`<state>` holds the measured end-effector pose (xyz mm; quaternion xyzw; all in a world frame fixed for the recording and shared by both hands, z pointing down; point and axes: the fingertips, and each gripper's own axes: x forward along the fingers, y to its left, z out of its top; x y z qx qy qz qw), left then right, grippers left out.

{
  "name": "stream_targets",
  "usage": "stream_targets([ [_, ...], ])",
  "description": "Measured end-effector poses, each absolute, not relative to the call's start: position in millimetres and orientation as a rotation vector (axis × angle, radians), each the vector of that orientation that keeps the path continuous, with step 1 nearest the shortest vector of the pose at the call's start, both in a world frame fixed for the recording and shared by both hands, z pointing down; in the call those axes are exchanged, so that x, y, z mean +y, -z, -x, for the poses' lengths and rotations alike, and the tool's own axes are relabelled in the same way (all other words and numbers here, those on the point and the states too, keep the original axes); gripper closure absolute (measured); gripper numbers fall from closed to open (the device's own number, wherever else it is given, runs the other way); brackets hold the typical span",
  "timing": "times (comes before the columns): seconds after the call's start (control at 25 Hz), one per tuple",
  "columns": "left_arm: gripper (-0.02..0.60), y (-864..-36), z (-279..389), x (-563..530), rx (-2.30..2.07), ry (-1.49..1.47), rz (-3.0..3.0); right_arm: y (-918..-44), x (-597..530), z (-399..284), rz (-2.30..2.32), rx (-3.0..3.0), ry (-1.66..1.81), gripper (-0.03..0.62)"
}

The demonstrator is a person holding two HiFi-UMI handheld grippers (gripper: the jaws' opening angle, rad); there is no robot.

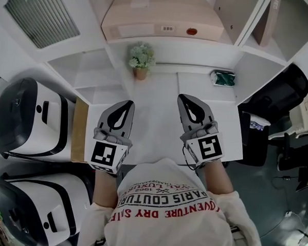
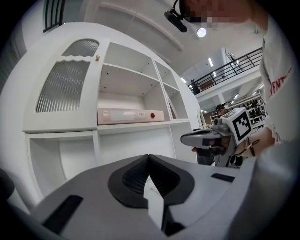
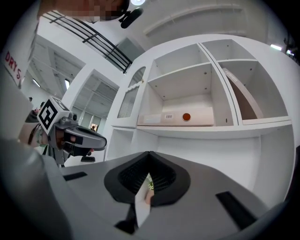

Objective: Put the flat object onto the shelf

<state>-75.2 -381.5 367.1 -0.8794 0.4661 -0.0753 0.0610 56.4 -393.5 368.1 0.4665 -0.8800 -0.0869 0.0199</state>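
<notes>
Head view: flat object (image 1: 164,17) on shelf (image 1: 209,47), well beyond right gripper (image 1: 182,98).

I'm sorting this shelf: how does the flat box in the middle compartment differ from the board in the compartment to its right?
The flat box lies flat on the shelf; the board stands tilted. The flat box is thick, with a barcode label and red round sticker on its front; the board is thin and shows neither. Both rest on the same shelf level.

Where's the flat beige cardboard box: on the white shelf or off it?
On it. The flat beige cardboard box lies flat on a board of the white shelf, label end facing out.
</notes>
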Motion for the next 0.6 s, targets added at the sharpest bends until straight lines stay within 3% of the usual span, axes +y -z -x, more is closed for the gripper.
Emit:
stream_targets([
  [0.6, 0.571, -365.9, 80.5, -375.7, 1.365, 0.193, 2.674, -374.7, -390.3, -51.4, -1.42, -2.726, 0.236, 0.568],
])
